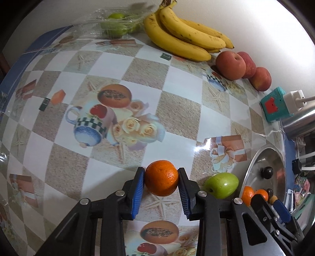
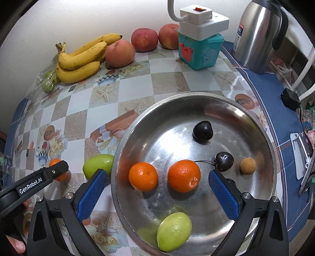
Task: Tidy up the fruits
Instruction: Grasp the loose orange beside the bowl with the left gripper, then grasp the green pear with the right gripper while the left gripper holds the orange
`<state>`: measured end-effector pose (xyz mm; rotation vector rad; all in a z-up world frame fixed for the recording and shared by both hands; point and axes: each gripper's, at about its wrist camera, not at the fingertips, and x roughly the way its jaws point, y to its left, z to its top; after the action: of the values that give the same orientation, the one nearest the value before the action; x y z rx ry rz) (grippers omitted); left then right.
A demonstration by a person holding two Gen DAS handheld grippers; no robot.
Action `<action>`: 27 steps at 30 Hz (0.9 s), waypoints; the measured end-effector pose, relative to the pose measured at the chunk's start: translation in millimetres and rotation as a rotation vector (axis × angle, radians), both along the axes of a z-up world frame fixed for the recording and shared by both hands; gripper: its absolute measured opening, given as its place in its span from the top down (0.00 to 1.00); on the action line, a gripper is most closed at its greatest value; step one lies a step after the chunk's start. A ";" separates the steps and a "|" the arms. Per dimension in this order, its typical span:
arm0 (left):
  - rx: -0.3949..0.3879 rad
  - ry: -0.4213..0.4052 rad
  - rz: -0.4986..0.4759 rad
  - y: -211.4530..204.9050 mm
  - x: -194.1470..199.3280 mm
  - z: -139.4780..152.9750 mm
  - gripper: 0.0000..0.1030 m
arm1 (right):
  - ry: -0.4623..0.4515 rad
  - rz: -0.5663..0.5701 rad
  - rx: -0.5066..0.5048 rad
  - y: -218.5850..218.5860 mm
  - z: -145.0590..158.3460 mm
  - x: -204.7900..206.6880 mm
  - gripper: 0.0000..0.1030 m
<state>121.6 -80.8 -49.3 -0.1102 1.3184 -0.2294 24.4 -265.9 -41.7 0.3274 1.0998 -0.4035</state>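
Observation:
My left gripper [image 1: 161, 178] is shut on an orange mandarin [image 1: 161, 177], its blue pads pressing both sides just above the patterned tablecloth. A green fruit [image 1: 221, 185] lies on the cloth right of it, beside the steel plate [image 1: 261, 157]. In the right wrist view my right gripper [image 2: 157, 194] stands open over the steel plate [image 2: 256, 126], which holds two mandarins [image 2: 143, 176] [image 2: 184, 175], a green fruit [image 2: 174, 231], two dark fruits [image 2: 202, 130] [image 2: 224, 161] and a small brown fruit [image 2: 248, 165]. The left gripper [image 2: 59, 169] with its mandarin [image 2: 59, 173] shows at the left there.
Bananas [image 1: 183, 37], red apples [image 1: 231, 65] and bagged green fruit [image 1: 116, 23] line the wall at the back. A teal box [image 2: 200, 50] with a white power strip [image 2: 203, 18] and a steel kettle [image 2: 258, 33] stand at the back right.

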 end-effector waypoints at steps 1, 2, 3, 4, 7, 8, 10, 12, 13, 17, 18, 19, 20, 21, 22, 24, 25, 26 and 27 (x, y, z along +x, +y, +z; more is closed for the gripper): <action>0.004 -0.006 0.001 2.3 0.3 1.5 0.65 | -0.007 0.001 -0.005 1.6 1.4 0.3 0.00; 0.009 -0.012 0.002 3.9 0.5 2.8 0.65 | -0.012 0.003 -0.005 2.6 2.2 0.9 0.00; 0.014 -0.020 0.002 4.8 1.2 4.6 0.65 | -0.021 0.009 0.001 5.1 3.1 2.0 0.00; 0.018 -0.027 0.004 8.6 1.9 6.8 0.65 | -0.028 0.015 0.009 7.1 3.7 3.3 0.00; 0.023 -0.040 0.021 19.8 3.8 12.0 0.65 | -0.047 0.047 0.021 15.5 5.7 9.2 0.00; 0.022 -0.041 0.025 23.0 4.2 12.9 0.65 | -0.050 0.056 0.012 19.1 6.6 11.0 0.00; 0.018 -0.044 0.030 28.2 4.0 14.4 0.65 | -0.053 0.075 -0.011 27.2 7.4 15.1 0.00; 0.019 -0.044 0.038 35.0 5.4 15.7 0.65 | -0.053 0.103 -0.010 34.0 6.6 19.3 0.00; 0.020 -0.044 0.042 37.0 5.9 15.8 0.65 | -0.052 0.114 -0.005 36.1 6.0 20.8 0.00; 0.013 -0.040 0.056 45.7 8.4 15.9 0.65 | -0.064 0.159 0.003 46.7 7.0 26.7 0.00; 0.012 -0.040 0.060 47.3 8.9 15.8 0.65 | -0.068 0.172 0.005 49.7 7.1 28.6 0.00; 0.011 -0.040 0.061 48.7 8.8 15.9 0.65 | -0.069 0.182 0.008 52.1 7.1 29.5 0.00; 0.010 -0.040 0.060 49.8 8.6 15.9 0.65 | -0.066 0.192 0.015 54.3 6.2 31.2 0.00; 0.009 -0.039 0.060 51.1 8.6 15.6 0.65 | -0.062 0.196 0.023 55.6 5.1 32.6 0.00; 0.007 -0.037 0.061 52.6 8.5 15.2 0.65 | -0.060 0.196 0.031 55.8 4.4 33.7 0.00; 0.003 -0.032 0.067 55.5 8.6 14.4 0.65 | -0.064 0.194 0.055 55.0 3.5 36.3 0.00; 0.000 -0.031 0.072 57.2 8.9 14.4 0.65 | -0.070 0.192 0.069 54.4 3.8 37.7 0.00; -0.004 -0.032 0.074 58.2 9.5 14.6 0.65 | -0.077 0.193 0.083 53.9 4.3 39.1 0.01; -0.011 -0.031 0.073 59.2 10.0 14.8 0.65 | -0.080 0.195 0.090 54.1 4.8 40.5 0.01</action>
<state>131.6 -21.6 -34.5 -0.1632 1.2796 -0.1759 65.0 -211.8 -36.9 0.3097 1.0626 -0.1664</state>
